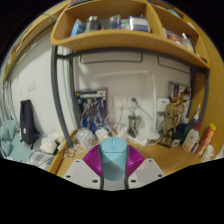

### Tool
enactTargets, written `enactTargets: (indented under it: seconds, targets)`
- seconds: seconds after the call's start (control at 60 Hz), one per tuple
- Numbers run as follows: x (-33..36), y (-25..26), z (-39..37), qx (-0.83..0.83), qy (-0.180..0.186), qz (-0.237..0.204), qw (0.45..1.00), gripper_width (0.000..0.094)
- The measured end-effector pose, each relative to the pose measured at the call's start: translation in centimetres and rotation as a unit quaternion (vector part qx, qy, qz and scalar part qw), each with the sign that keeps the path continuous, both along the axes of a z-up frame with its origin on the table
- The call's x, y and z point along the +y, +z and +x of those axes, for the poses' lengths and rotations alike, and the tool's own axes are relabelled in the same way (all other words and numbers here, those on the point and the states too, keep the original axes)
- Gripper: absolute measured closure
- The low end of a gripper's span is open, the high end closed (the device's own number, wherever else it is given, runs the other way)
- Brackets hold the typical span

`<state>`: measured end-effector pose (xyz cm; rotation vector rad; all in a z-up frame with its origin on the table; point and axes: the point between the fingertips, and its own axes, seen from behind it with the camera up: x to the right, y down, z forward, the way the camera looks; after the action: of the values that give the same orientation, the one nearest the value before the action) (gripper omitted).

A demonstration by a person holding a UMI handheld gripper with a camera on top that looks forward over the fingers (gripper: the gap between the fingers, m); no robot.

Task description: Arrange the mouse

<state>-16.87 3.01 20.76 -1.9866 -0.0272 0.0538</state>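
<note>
Holding a light blue mouse [114, 158] in the hand-held gripper [114, 166].
Both magenta pads [93, 160] press its sides; a cluttered table [160, 152] lies at 12 o'clock.

one pale blue mouse [114, 158]; two pink pads [93, 158]; one wooden shelf [110, 38]; one white desk [150, 170]

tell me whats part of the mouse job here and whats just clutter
Job:
- mouse, light blue, clamped between the tongs
- wooden desk

Just lying about:
- shelf overhead with boxes
- bottles beyond the tongs
- dark bag
</note>
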Motion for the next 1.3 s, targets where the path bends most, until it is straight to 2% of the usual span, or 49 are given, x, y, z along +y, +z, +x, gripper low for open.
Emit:
enactTargets:
  seconds: [0.3, 0.483, 0.667, 0.683, 0.717, 0.783, 0.8, 0.817, 0.883, 1.083, 1.3]
  targets:
    - [-4.3, -16.6, -6.0, -0.006, 0.015, -0.129, 0.991, 0.0644]
    - [-6.0, -21.8, -6.8, -0.011, 0.014, -0.173, 0.985, 0.0614]
    - [-6.1, -22.2, -6.6, -0.017, 0.005, -0.169, 0.985, 0.0448]
    - [-6.1, -22.2, -6.6, -0.017, 0.004, -0.17, 0.985, 0.0425]
    - [-6.3, -22.2, -6.5, -0.019, 0.001, -0.176, 0.984, 0.0293]
    - [-6.3, -21.4, -6.1, -0.028, -0.002, -0.174, 0.984, 0.0028]
    - [-6.2, -21.0, -6.1, -0.03, 0.0, -0.17, 0.985, 0.0091]
    - [-6.2, -20.4, -6.0, -0.031, 0.003, -0.168, 0.985, 0.0102]
    - [-6.1, -17.7, -5.9, -0.025, 0.01, -0.153, 0.988, 0.0072]
    - [-7.0, -6.6, -3.6, 0.024, 0.024, -0.106, 0.994, 0.0072]
    - [-10.1, 2.3, 3.9, 0.025, 0.023, -0.072, 0.997, 0.0078]
